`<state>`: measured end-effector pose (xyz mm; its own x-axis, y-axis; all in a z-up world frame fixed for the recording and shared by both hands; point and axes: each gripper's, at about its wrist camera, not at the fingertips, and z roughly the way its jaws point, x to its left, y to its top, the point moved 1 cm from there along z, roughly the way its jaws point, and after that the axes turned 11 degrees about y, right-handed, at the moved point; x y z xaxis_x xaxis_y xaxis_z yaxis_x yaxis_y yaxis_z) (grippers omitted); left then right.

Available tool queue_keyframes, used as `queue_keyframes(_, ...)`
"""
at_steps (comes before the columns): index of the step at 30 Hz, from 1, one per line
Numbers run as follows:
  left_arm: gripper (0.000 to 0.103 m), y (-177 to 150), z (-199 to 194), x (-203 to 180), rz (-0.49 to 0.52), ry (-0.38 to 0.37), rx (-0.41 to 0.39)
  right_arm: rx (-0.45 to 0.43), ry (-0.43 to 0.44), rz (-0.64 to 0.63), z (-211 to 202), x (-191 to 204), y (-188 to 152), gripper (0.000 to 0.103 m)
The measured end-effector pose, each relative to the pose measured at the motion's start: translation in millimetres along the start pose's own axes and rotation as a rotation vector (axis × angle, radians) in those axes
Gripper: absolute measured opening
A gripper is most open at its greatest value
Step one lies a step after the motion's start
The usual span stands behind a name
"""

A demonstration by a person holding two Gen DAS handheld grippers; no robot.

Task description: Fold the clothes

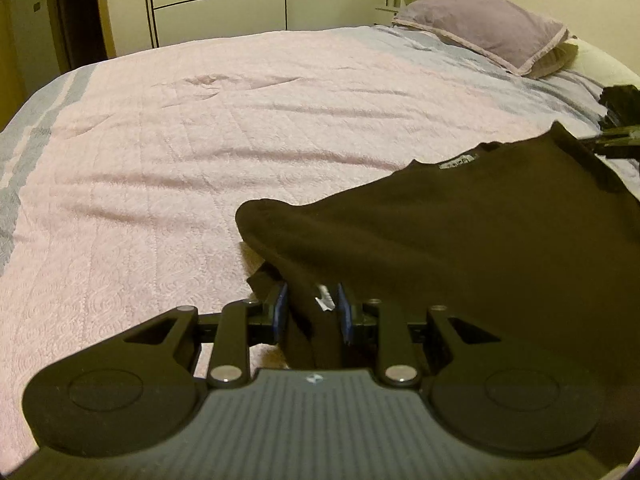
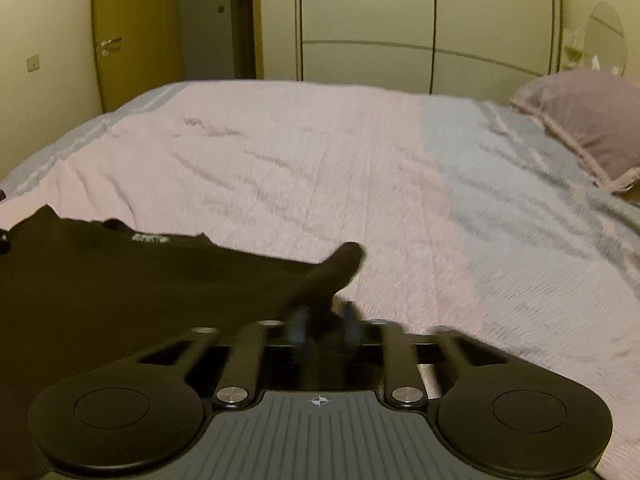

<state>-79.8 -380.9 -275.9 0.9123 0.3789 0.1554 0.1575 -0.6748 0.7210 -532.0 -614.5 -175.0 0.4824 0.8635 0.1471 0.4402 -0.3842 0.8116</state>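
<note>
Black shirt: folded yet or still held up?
Held up, not folded flat: the black shirt is pinched in the left gripper and hangs above the bedspread, neck label showing.

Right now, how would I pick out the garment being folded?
Start at the wide bed under a pale pink quilt, with a mauve pillow at its far right. At the near edge lies the shirt, the only dark thing on the quilt, with a small label at its neckline.

Bedspread (image 1: pixel 200 152) lies open; pillow (image 1: pixel 488 28) blocks far corner.
</note>
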Motion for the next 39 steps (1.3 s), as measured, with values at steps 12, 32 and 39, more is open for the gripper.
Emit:
queue_keyframes(12,0.026,0,-3,6,-0.005,0.000,-0.008,-0.103,0.098,0.125,-2,-13,3,0.062)
queue_keyframes(32,0.032,2,14,5,0.021,0.012,0.008,0.001,0.057,0.045,35,-7,-5,0.015)
queue_keyframes(39,0.032,3,17,6,0.009,0.011,0.004,-0.112,0.024,0.199,8,-41,-3,0.002)
